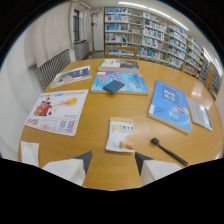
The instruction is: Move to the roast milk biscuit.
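Observation:
The roast milk biscuit packet (120, 135), white with an orange-brown picture at its lower end, lies flat on the wooden table (95, 115). It sits just ahead of my gripper (113, 159), a little beyond the gap between the two dark fingertips (85, 159). The fingers stand apart and hold nothing; the gripper is open.
A black pen (168, 151) lies right of the packet. A blue book (170, 105) is further right, and a colourful leaflet (56, 111) lies to the left. A book with a dark wallet (113, 86) on it lies beyond. Bookshelves (150, 35) and a radiator (52, 65) stand behind.

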A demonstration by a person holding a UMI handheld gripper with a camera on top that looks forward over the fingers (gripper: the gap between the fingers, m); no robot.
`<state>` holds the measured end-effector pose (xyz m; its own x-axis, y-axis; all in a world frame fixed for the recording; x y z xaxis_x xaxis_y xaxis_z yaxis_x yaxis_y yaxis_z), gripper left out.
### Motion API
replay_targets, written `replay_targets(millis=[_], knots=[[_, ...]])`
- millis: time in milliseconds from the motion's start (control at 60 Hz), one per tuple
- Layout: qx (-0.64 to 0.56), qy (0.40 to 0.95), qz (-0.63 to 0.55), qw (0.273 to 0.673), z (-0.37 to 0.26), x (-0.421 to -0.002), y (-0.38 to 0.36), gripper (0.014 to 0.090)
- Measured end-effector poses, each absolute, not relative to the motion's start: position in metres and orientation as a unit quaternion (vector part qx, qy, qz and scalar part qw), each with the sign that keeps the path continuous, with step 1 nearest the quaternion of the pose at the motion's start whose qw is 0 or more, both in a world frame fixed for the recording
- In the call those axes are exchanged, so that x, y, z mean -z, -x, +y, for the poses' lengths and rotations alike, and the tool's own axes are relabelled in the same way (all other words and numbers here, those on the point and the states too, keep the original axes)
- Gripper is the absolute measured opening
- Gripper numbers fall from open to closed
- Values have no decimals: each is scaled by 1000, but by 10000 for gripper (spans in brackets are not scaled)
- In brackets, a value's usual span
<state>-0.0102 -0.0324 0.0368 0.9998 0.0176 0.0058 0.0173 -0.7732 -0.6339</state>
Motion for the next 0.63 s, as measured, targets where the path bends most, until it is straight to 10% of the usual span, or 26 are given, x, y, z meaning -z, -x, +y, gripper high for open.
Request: replay_targets(millis=[633], knots=[[-15,946,-16,323,36,-17,-9,844]])
